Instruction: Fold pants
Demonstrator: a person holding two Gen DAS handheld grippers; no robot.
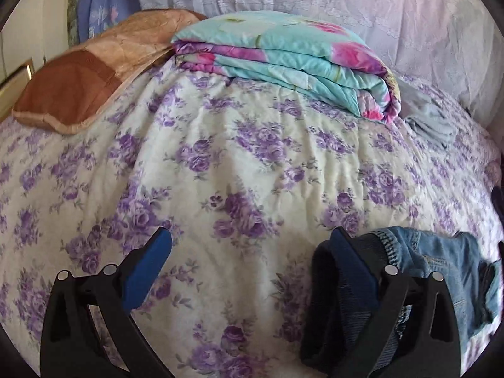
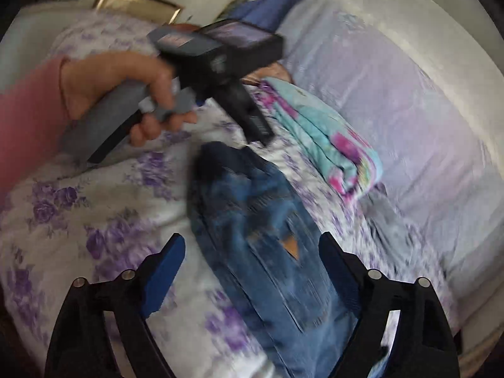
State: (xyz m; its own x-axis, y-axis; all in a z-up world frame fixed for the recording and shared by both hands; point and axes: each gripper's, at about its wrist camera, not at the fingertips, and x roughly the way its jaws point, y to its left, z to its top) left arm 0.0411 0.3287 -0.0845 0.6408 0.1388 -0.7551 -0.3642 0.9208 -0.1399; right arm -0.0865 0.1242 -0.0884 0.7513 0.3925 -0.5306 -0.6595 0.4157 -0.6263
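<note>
Nearest your left wrist camera, the left gripper [image 1: 250, 249] stands with its blue-padded fingers [image 1: 148, 271] spread wide and nothing between them; its right finger lies against the dark edge of the pants [image 1: 441, 267]. Those pants are blue denim, faded in patches, with a darker band and stitched seam bunched at the end that meets your left tool. They lie on the flowered bedspread [image 1: 220, 163], near its front edge and to the right of this view.

Your right gripper [image 2: 252, 252] is also spread wide, its fingers straddling the denim without pinching it. From here the pants [image 2: 252, 220] show as a long strip running away from the camera toward the middle of the bed, with a small orange-brown patch [image 2: 291, 247] on the cloth. This view is blurred, so finer stitching cannot be made out.

Only the right wrist camera shows your left hand [image 2: 126, 94], in a pink sleeve, around the grey handle of the other tool at the far end of the pants. Only the left wrist camera shows the brown pillow [image 1: 88, 82] at the bed's far left corner and a grey cloth [image 1: 428, 116] at the far right. Both views show the folded turquoise and pink quilt [image 1: 283, 60] along the far edge.
</note>
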